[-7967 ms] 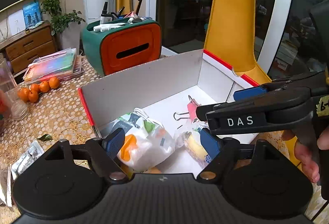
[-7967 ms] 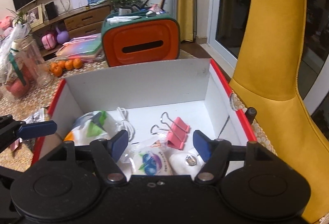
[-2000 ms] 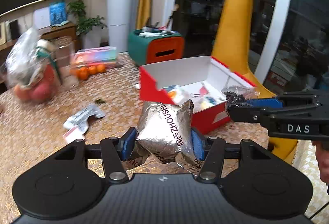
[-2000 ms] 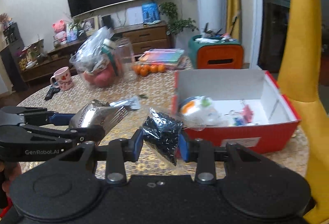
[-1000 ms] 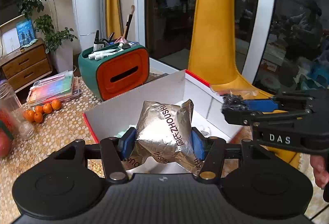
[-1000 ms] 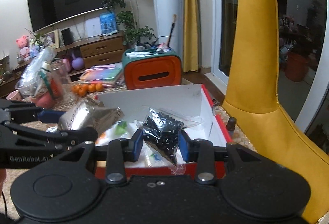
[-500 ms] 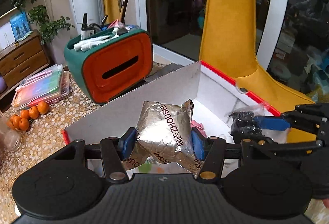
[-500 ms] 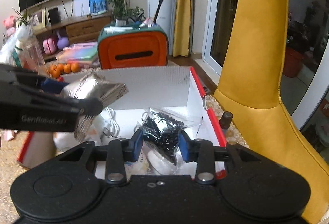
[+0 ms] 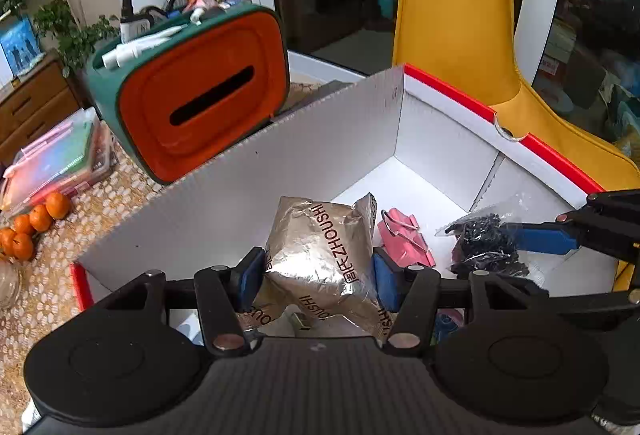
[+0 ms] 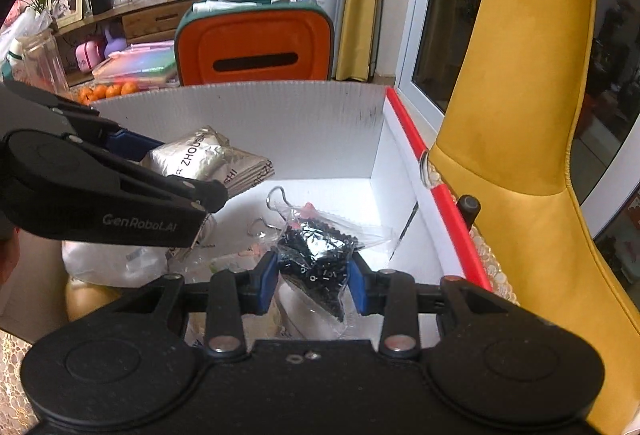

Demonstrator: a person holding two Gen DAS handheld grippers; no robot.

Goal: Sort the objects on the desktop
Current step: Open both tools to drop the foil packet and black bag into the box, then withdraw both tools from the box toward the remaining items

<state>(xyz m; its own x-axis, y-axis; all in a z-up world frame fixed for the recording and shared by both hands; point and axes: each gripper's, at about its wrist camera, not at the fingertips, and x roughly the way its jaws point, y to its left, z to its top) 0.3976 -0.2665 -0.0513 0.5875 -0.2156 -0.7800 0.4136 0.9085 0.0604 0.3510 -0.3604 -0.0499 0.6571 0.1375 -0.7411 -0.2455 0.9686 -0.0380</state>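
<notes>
Left wrist view: your left gripper (image 9: 318,277) is pinching the silver foil pouch (image 9: 324,259) over the white box (image 9: 440,127), pink binder clips (image 9: 404,237) lying below. Only here is the patterned tabletop (image 9: 132,183) showing, oranges (image 9: 36,219) on it.

Right wrist view: your right gripper (image 10: 313,281) is squeezing the clear bag of black bits (image 10: 316,265) inside the box, beside the yellow chair (image 10: 520,139); the TV shelf (image 10: 132,5) is showing behind.

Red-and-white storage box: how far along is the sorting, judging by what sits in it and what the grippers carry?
Done: pink binder clips and a white plastic bag already lie in the red-rimmed white storage box. In hand: the left gripper clamps a silver foil packet and the right gripper a clear bag of small black pieces, both over the box. Left: releasing them.
</notes>
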